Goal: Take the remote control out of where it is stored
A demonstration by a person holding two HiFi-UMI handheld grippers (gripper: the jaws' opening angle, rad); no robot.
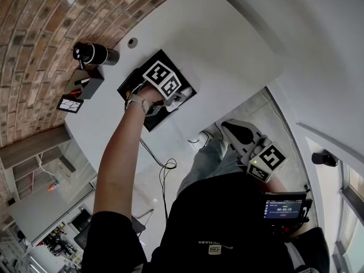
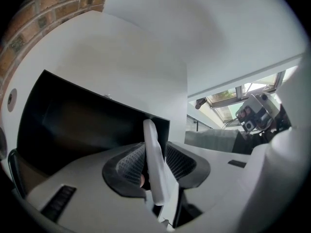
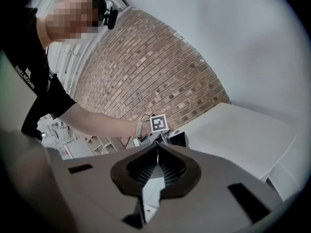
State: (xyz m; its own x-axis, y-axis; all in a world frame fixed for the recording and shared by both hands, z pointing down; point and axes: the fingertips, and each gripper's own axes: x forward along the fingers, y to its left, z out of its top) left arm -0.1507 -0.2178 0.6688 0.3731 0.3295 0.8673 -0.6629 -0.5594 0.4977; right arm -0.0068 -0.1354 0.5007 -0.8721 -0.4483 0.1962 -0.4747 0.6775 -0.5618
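- Brick wall (image 1: 34, 50) curves behind a white table (image 1: 216, 44). The table carries everything the left gripper works over.
- Person's black shirt (image 1: 227, 226) sits below both grippers and has a small pale print at the chest. The print is upside down in the head view and too small to read.
- Black case (image 2: 73, 125) lies open on the table directly under and ahead of the left gripper. Its dark inside fills that gripper's view on the left.
- Left gripper (image 2: 154, 147) is reached out over the case with its checker-marked cube on top. Its jaws are clamped on the remote control (image 2: 153, 165).
- The remote control is a slim white slab held edge-on between the pads. Its far tip pokes past them, level with the case's rear rim.
- Right gripper (image 3: 156, 147) is held low beside the person, well apart from the table. Its jaws are pressed together at the tips with nothing between them.
- Black cylinder (image 1: 91, 54) lies on its side past the case, to the left gripper's left.
- Small black organiser (image 1: 90, 86) sits just beside the cylinder.
- Black card with a white line pattern (image 1: 69, 103) lies at the table edge by the organiser.
- Small screen (image 1: 283, 207) below the right gripper shows a row of digits like a timer. The digits are too fine to read surely.
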